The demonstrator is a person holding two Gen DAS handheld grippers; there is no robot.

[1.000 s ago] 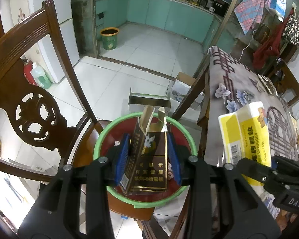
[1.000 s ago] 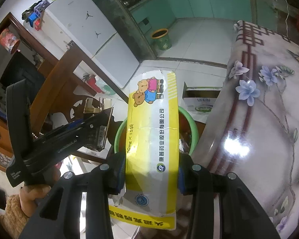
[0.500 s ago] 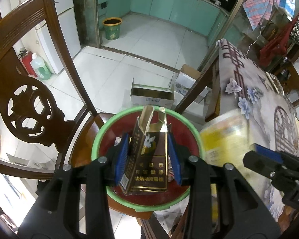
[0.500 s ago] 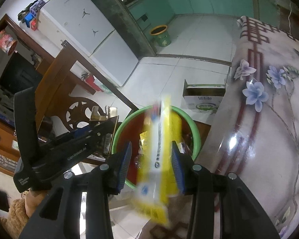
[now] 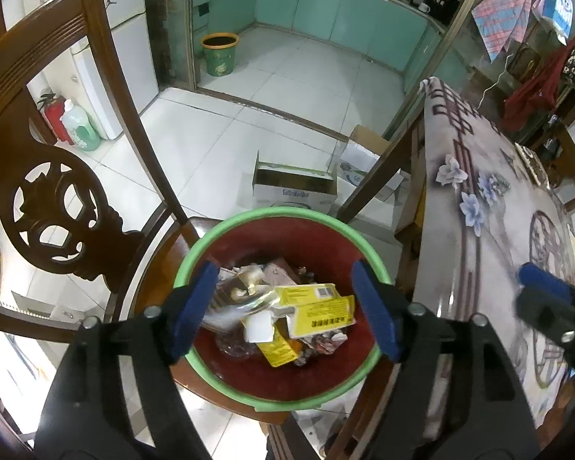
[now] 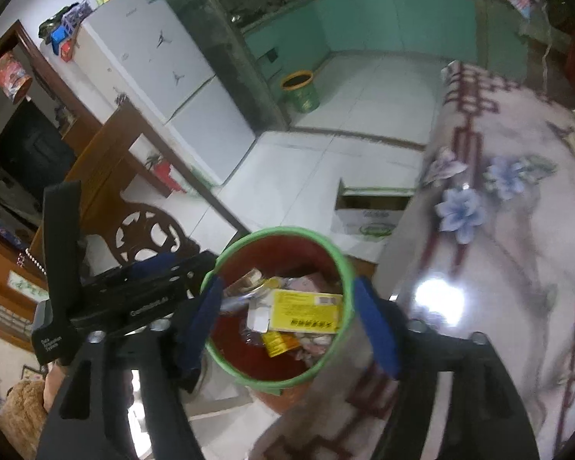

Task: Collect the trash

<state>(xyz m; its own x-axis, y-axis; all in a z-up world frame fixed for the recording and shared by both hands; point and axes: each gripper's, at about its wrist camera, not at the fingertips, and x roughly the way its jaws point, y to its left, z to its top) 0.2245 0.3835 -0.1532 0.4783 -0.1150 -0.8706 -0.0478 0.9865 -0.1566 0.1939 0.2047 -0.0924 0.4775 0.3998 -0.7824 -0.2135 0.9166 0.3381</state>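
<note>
A red bin with a green rim [image 5: 283,211] [image 6: 287,230] stands on a chair seat, several bits of trash inside. On top of that trash lies a yellow medicine box [image 5: 320,312] [image 6: 304,308]. Beside it a dark blurred shape [image 5: 228,301] looks like the cigarette pack. My left gripper [image 5: 285,303] hangs over the bin, its jaws opening with nothing held between them. Over the same bin my right gripper [image 6: 289,318] is also opening, and its pads touch nothing. Each gripper shows at the edge of the other's view: the right [image 5: 548,299], the left [image 6: 134,291].
A carved wooden chair back [image 5: 57,191] rises left of the bin. A table with a floral cloth [image 5: 498,230] [image 6: 498,268] is close on the right. A cardboard box [image 5: 293,188] lies on the tiled floor beyond, and a green bucket [image 5: 218,55] stands further back.
Both grippers have gone from shut to open. The dark cigarette pack has left the left one and the yellow box the right one; both now lie in the bin.
</note>
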